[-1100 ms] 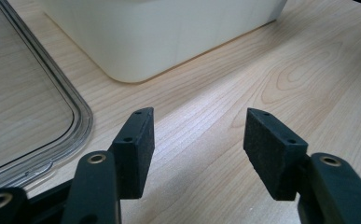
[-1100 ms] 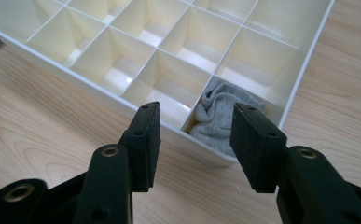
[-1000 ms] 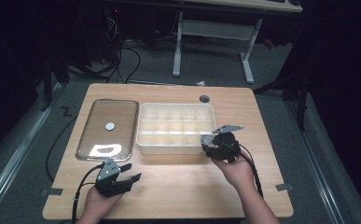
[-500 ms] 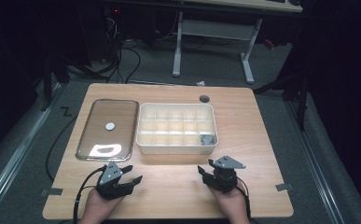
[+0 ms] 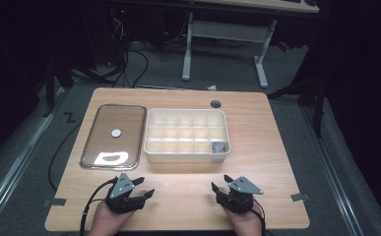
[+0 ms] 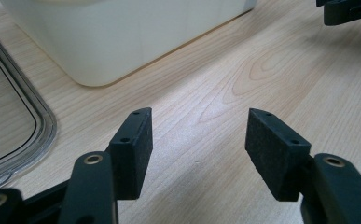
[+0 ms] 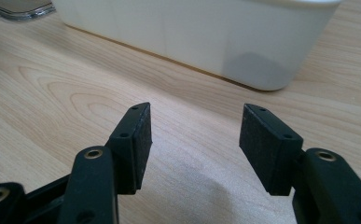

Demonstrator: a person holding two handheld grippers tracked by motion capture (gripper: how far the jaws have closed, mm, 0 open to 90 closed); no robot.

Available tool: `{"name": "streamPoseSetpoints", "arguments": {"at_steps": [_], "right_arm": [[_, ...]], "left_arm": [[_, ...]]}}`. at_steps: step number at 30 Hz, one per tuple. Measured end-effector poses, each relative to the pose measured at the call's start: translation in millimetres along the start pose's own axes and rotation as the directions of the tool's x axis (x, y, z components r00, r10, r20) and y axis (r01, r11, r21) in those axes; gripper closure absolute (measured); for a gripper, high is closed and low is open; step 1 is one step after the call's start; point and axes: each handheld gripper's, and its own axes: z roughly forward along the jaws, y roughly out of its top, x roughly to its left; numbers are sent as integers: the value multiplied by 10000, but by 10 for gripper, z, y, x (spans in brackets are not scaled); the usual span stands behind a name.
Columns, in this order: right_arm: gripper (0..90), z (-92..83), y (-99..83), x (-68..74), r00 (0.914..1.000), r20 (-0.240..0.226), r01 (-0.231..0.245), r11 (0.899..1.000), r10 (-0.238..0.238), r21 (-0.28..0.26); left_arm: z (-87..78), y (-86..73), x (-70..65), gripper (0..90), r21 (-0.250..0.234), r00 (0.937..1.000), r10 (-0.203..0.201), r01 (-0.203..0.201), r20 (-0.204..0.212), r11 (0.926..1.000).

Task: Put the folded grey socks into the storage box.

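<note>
The right gripper is back low over the surface with fingers released and empty, having just opened, so the small grey piece lies delivered in the box beyond them.

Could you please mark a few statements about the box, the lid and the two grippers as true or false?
1. A small grey object lies in the near right compartment of the white box. True.
2. The clear lid sits on top of the box. False: it lies flat on the table, to the box's left.
3. The right gripper holds the grey object. False: its jaws are open and hold nothing, having just been opening.
4. The left gripper is open, with bare table between its jaws. True.
5. Both grippers are on the near side of the box. True.
</note>
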Motion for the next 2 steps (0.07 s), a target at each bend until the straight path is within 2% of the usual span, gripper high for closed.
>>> {"name": "streamPoseSetpoints", "arguments": {"at_steps": [2], "right_arm": [[447,7,-11,6,9999,92,44,10000,-44,25]], "left_arm": [[-3,5,11,420,-52,10000,-17,17,5,10000]]}}
